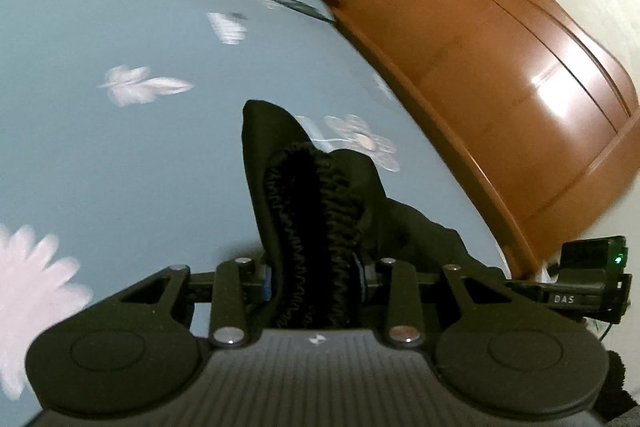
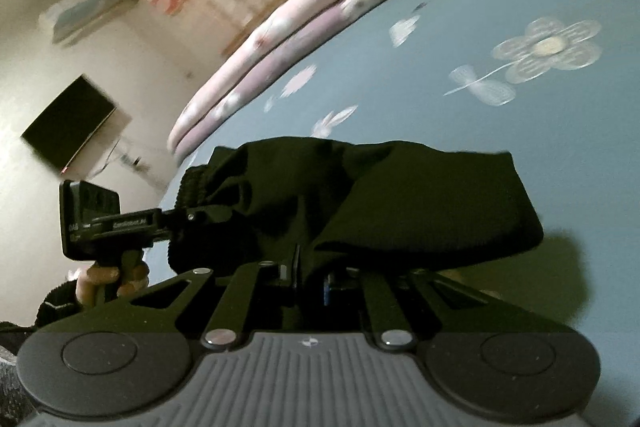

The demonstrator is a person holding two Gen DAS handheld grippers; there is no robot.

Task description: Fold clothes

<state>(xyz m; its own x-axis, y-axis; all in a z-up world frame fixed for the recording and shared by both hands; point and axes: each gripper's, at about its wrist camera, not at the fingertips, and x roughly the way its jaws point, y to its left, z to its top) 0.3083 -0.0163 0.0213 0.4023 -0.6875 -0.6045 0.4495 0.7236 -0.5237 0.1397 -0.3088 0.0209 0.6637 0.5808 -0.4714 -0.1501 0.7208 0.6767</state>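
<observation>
Black garment (image 2: 400, 199) hangs lifted above the blue flowered bedsheet (image 1: 120, 147), pinched at two places so it can be stretched out or doubled over. Left gripper (image 1: 316, 267) has its jaws closed down on the bunched elastic waistband (image 1: 312, 219); right gripper (image 2: 310, 277) is likewise nipped tight on a fold of plain cloth, with the rest draping over its jaws. Whether this lift opens a fold or finishes one, the views do not settle; wooden headboard (image 1: 500, 67) stands close beside.
</observation>
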